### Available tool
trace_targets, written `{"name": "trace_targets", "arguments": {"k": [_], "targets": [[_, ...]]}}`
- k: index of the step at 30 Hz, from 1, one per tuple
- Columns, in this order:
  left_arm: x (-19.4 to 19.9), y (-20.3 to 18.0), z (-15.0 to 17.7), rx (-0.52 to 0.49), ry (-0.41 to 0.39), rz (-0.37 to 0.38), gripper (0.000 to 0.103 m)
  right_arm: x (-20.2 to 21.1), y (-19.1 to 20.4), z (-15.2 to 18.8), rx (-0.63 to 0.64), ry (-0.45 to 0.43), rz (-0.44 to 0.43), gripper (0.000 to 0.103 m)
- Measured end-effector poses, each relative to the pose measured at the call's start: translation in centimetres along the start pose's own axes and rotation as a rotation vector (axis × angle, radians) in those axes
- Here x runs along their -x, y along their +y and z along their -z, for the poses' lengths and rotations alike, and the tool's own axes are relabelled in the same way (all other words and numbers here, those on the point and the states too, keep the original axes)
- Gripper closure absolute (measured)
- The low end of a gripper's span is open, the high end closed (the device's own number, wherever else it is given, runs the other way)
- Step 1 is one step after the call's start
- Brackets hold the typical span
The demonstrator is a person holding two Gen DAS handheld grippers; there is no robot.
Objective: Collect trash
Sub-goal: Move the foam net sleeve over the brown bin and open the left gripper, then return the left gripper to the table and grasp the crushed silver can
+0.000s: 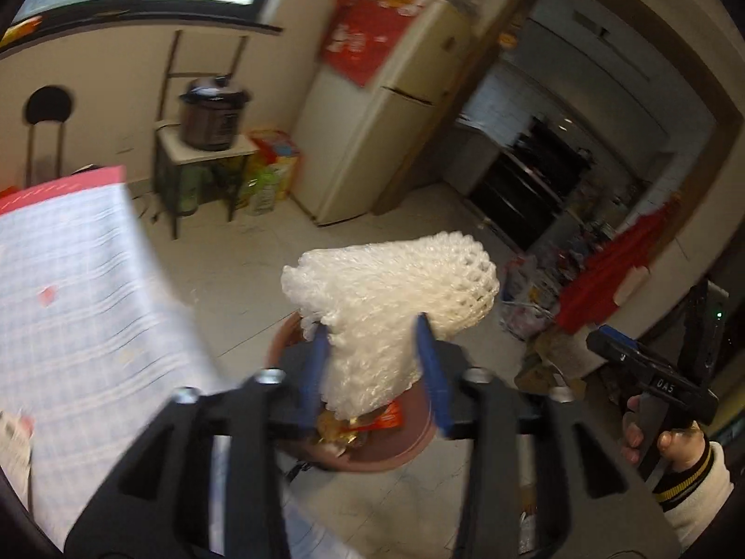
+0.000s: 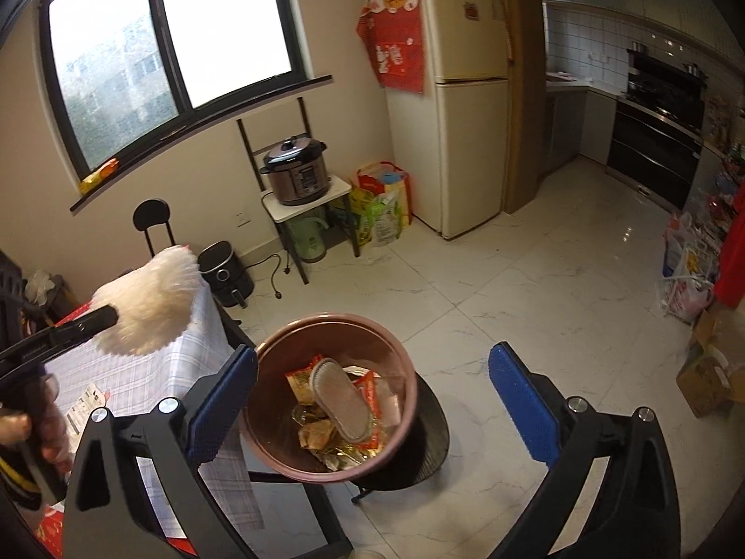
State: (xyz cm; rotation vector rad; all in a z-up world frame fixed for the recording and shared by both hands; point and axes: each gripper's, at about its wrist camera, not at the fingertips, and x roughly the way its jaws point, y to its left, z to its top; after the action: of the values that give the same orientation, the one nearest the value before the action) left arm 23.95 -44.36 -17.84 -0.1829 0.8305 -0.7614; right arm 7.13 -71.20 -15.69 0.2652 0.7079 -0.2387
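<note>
Left wrist view: your left tool [image 1: 372, 363] carries a white foam fruit net [image 1: 396, 298] between its blue pads [image 1: 316, 363]. The net bulges out past both pads, so it appears still caught there, though motion blur keeps me from confirming firm pressure. You hold it directly above the brown trash bin [image 1: 419, 438], which I judge is the reason for this position: once let go, the net should fall inside rather than onto the floor.

Right wrist view: your right tool [image 2: 372, 400] stands wide apart with nothing between its fingers, poised over the same bin [image 2: 260, 419]. Already in the bin lie a grey shoe insole [image 2: 340, 400] and red and gold snack wrappers [image 2: 372, 391]. The bin sits on a black stool [image 2: 433, 438] just beside the desk [image 2: 139, 372], which wears a checked cloth; that puts the rim close to where the trash is gathered. The net [image 2: 149, 298] shows at the left of this view, still outside the bin's mouth from this angle.

Judgement: this is the drop stage for the net. The net is light and springy; it may cling to a pad or bounce off the rim, so keep it centred over the opening. A printed paper slip [image 2: 86, 403] lies on the desk cloth, possibly further trash.
</note>
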Motion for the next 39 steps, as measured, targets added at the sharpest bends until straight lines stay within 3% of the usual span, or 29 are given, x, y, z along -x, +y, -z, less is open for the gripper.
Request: {"name": "trace_targets", "arguments": {"k": [1,4,9,14,20,25,30,35,39], "targets": [[-0.8,-0.6,-0.3,-0.011,-0.002,0.0,0.035,0.2,-0.4,0.0,-0.01,0.001,0.007,0.005],[-1.9,-1.2,-0.9,-0.028,0.003,-0.01,0.024,0.9,-1.2,0.3,-0.033,-0.006,0.018,0.005],[0.8,0.3,-1.0,0.003,-0.047,-0.041,0.017,1.6,-1.0,0.7,-0.049,-0.015,0.013,0.005],[6.8,3.8,-0.8,0.044,-0.111,-0.113,0.017,1.3,1.3,0.5,-0.037,-0.012,-0.026,0.005],[17.5,9.7,0.8,0.121,-0.229,-0.261,0.015,0.9,7.4,0.0,-0.001,-0.014,-0.112,0.005],[27.6,15.5,5.0,0.201,-0.298,-0.415,0.015,0.6,14.3,0.4,0.07,0.003,-0.206,0.005],[35.2,20.9,11.1,0.307,-0.286,-0.54,0.016,0.0,21.8,1.4,0.135,0.054,-0.289,0.005],[38.6,26.4,17.9,0.45,-0.223,-0.585,0.017,-0.8,29.3,3.2,0.21,0.117,-0.349,0.005],[37.1,28.4,22.4,0.529,-0.143,-0.554,0.021,-1.4,34.6,5.2,0.277,0.17,-0.373,0.005]]}}
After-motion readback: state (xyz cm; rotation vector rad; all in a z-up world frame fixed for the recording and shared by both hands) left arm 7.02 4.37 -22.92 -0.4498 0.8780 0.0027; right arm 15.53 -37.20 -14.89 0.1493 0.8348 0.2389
